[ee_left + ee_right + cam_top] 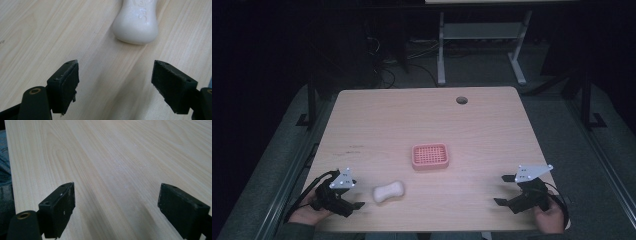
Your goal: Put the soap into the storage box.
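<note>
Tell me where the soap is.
In the high view the soap lies on the table's near left, just right of the open left gripper, nearer than the pink dish.

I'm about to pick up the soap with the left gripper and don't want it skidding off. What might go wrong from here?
1. The soap bar looks smooth and rounded; the open left gripper could squeeze it out sideways.
2. It lies near the table's front edge, so a push might send it off.
3. The pink dish is shallow; a tilted drop could miss.
</note>
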